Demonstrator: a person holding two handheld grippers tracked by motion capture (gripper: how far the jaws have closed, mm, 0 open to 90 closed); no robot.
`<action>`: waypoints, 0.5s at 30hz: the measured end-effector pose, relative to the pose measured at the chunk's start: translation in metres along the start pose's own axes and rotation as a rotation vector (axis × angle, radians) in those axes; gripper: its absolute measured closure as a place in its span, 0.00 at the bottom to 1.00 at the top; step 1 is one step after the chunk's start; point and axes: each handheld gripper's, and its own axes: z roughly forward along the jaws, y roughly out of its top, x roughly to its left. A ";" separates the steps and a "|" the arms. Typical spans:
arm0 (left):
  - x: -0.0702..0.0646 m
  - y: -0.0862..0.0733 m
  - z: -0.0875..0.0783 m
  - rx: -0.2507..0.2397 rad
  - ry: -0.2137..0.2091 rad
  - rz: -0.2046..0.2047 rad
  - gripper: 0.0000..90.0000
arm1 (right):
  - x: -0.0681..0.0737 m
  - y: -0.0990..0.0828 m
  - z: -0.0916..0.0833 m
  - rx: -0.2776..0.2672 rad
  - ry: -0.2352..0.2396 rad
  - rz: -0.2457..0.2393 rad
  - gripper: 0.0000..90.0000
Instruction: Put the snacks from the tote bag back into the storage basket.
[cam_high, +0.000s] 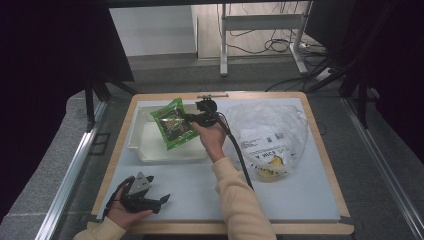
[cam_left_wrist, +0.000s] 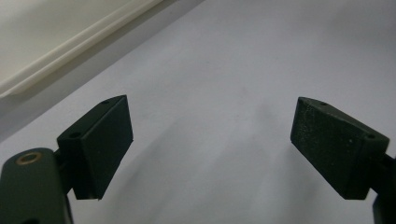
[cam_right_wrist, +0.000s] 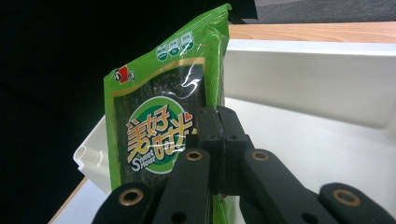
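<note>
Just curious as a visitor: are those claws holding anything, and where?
The right gripper pinches the green snack packet by its side edge, over the white tray. The left gripper holds nothing.

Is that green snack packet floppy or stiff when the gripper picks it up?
The green snack packet probably stays fairly stiff: the right gripper pinches one edge, yet it stands flat without drooping. It likely weighs little, being thin. Its glossy wrapper may be slippery.

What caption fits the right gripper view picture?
Right claw shut on a green plastic snack packet over the white plastic tray.
</note>
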 end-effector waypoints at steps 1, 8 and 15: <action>0.000 0.000 0.000 -0.001 0.000 0.000 0.14 | 0.002 0.000 0.002 0.002 0.001 -0.001 1.00; 0.000 0.000 -0.001 -0.005 0.000 -0.002 0.14 | 0.008 0.000 0.011 0.010 0.000 0.000 1.00; 0.001 0.000 -0.001 -0.008 -0.001 -0.004 0.14 | 0.011 -0.001 0.019 0.014 -0.006 -0.001 1.00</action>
